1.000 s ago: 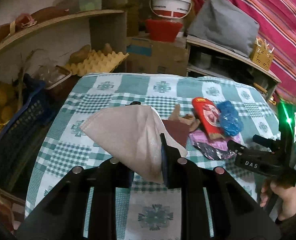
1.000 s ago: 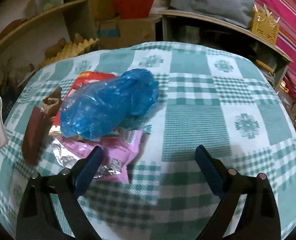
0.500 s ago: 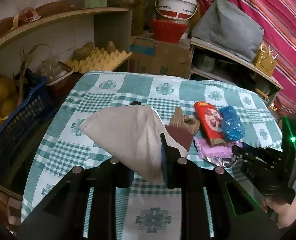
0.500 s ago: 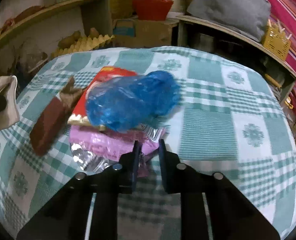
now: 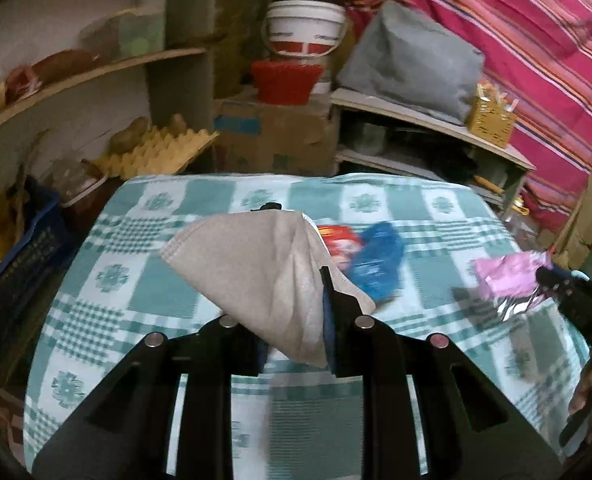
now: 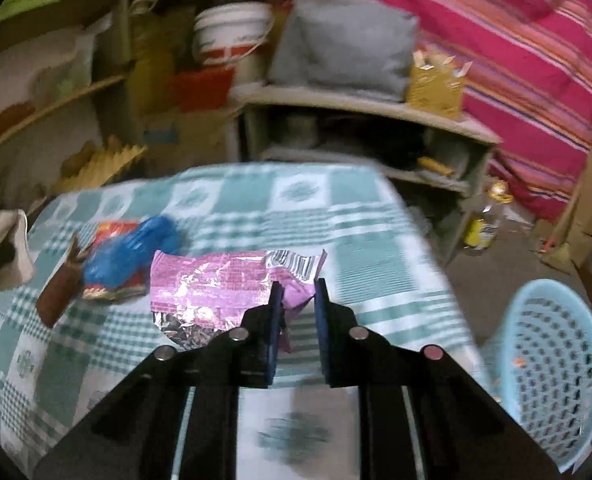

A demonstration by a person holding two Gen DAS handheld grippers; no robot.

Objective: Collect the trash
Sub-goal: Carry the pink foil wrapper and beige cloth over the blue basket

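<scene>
Right gripper [image 6: 298, 304] pinched on corner of pink foil wrapper [image 6: 212, 292], carried clear of checked tablecloth [image 6: 336, 216]; corner grip lets sheet hang free for drop. Light-blue perforated basket [image 6: 552, 376] waiting low at right, beside table: likely bin. Left gripper [image 5: 294, 312] clamped narrow on beige cloth [image 5: 256, 268], kept raised, probably out of way. Remaining trash on table, bunched together: blue plastic bag [image 6: 132, 252] atop red snack packet [image 6: 114, 230], brown wrapper [image 6: 60, 284] just beside.
</scene>
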